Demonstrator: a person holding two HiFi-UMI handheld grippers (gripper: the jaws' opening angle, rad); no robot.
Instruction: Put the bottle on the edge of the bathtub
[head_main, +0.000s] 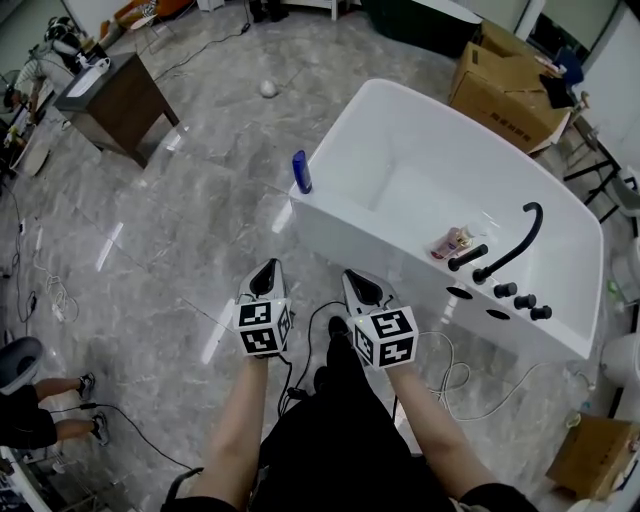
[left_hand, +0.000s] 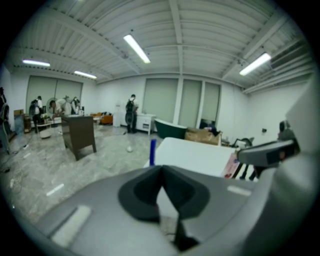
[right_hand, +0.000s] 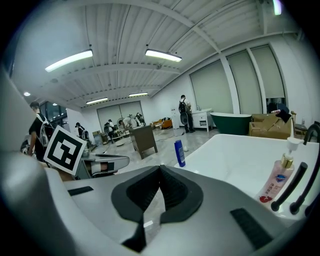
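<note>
A blue bottle stands upright on the near left corner of the white bathtub's rim. A pink pump bottle stands on the rim beside the black faucet. My left gripper and right gripper hover side by side over the floor, short of the tub. Both are shut with nothing between the jaws. Each points toward the tub, well apart from both bottles.
A dark wooden cabinet stands at the far left, and cardboard boxes lie behind the tub. A small white ball rests on the marble floor. Cables trail by my feet and to the right. A person's legs show at lower left.
</note>
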